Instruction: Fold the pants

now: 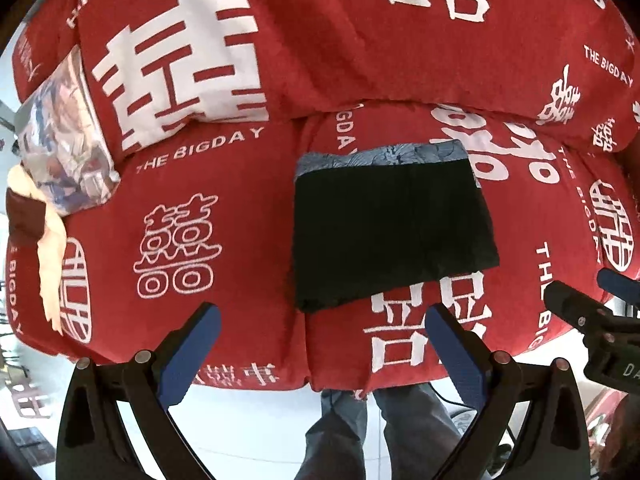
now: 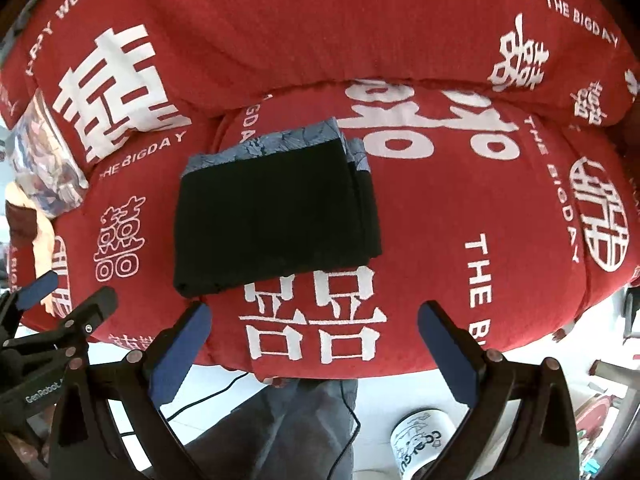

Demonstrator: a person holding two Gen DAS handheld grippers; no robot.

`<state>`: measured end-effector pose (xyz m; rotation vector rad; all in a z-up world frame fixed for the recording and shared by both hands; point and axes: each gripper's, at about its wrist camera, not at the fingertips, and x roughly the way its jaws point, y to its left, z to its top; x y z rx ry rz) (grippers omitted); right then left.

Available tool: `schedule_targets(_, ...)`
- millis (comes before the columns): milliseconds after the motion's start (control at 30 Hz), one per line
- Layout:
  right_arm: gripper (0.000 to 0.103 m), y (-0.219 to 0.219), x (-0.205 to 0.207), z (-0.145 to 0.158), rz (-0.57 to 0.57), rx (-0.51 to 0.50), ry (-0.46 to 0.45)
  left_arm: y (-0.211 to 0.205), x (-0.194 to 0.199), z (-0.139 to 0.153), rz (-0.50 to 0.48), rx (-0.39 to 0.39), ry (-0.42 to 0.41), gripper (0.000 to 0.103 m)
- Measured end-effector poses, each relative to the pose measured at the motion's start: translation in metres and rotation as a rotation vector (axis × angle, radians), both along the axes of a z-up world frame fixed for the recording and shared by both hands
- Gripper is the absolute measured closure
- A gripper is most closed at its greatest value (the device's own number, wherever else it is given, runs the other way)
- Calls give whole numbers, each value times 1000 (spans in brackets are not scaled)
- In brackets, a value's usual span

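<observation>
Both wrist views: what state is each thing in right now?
Pants: folded into a flat rectangle, lying on the red sofa cover, patterned waistband at the far edge.
Left gripper: open, empty, short of the pants.
Right gripper: open, empty, short of the pants.
Cushion: propped at the sofa's left end.

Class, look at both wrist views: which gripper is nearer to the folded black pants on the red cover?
Roughly equal; perhaps the right. The right gripper, open, sits just before the pants' near edge, offset right. The left gripper, open, hangs similarly short of it.
</observation>
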<state>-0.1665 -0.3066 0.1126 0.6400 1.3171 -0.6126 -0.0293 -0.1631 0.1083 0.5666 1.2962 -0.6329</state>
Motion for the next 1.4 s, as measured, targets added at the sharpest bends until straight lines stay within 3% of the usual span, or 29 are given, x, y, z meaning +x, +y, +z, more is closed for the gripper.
schedule_targets(300,0,6,6,2,-5,-43,35,12,0,4,24,-4,0,1)
schedule_targets(833,0,-33,23,-15,78,-27,96,-32,0,-6,47,50,-17,1)
schedule_targets(1400,0,-45,24,-29,102,-17,122,-44,1,-17,74,107,-15,1)
